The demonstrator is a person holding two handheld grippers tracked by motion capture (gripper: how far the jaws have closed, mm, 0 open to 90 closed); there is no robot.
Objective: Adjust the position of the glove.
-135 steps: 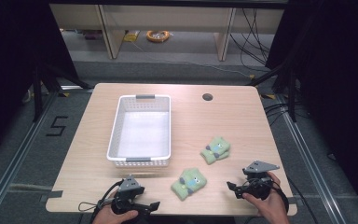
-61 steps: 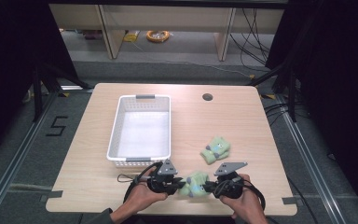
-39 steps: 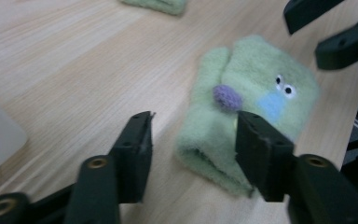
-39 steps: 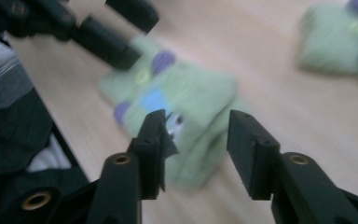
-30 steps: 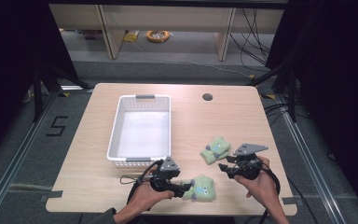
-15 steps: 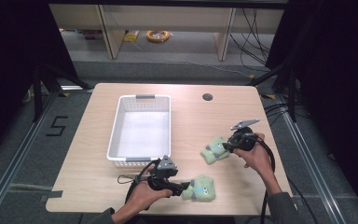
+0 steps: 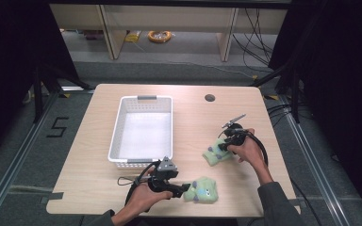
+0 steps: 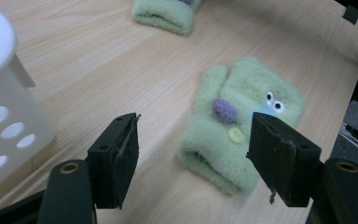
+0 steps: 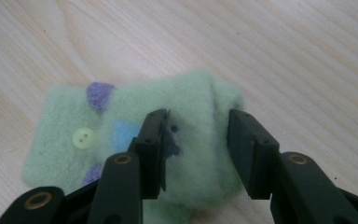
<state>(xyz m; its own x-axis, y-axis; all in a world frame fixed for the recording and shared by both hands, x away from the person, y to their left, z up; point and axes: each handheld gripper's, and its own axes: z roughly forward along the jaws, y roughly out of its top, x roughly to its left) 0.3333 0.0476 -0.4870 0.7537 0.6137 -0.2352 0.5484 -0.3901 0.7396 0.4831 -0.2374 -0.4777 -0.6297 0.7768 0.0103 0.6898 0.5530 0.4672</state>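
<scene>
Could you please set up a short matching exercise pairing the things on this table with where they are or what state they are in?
Things:
1. white basket
2. near mitten
3. far mitten
4. left gripper

Places or states:
A. jaws open, the tips at a mitten's edge
B. under the right gripper, between its jaws
C. nothing inside it, left of the table's middle
D. flat by the table's near edge

Pairs: 1-C, 2-D, 3-B, 4-A
</scene>
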